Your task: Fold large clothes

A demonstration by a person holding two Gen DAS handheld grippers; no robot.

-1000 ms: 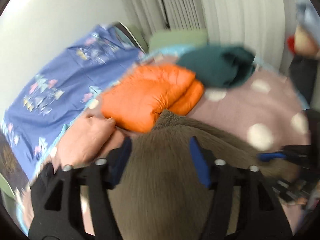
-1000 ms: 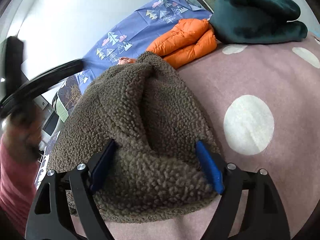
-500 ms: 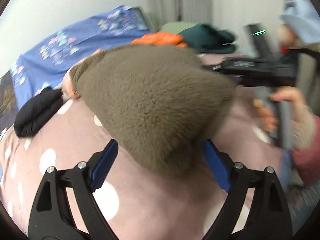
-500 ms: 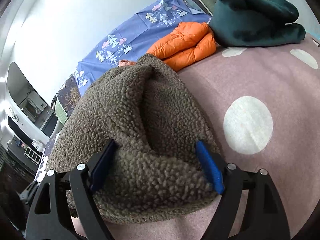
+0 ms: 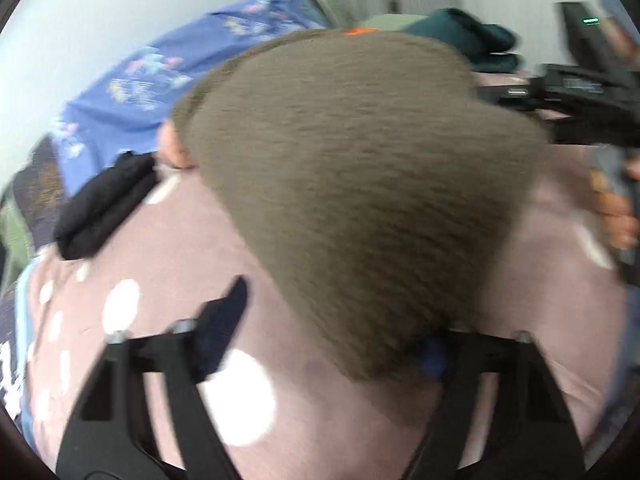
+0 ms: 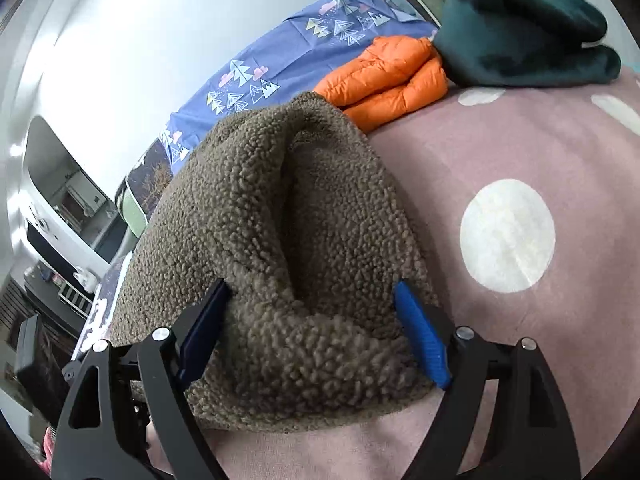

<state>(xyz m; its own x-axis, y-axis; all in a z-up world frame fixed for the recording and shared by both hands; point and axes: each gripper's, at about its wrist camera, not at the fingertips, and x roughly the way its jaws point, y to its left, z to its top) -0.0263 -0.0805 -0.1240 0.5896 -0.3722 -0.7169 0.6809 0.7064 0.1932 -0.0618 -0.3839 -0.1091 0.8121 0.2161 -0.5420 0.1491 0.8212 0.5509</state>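
The right gripper (image 6: 316, 332) has its blue-padded fingers spread wide on either side of a bunched fold of the brown, nubbly fleece garment (image 6: 280, 240); the pads sit against the pile at both flanks, but nothing is pinched flat between them. The left gripper (image 5: 332, 320) is also parted: its left finger (image 5: 224, 312) stands clear over the bedcover, while the right one is mostly hidden under the garment's lower point (image 5: 360, 184), so whether it presses the cloth cannot be told in the blurred view. The fleece lies heaped on the dusty-pink bedspread with large white dots (image 6: 508, 236), near the front of both views, rising to a peak in the right wrist view and filling the middle of the left wrist view as a broad wedge. Behind it, a folded orange quilted puffer jacket (image 6: 392, 76) rests on the bedspread, touching a folded dark green fleece garment (image 6: 520, 44) to its right. Beyond them runs a blue sheet printed with small trees and mountains (image 6: 280, 60). In the left wrist view a crumpled black cloth (image 5: 104, 208) lies at the bedspread's left edge.
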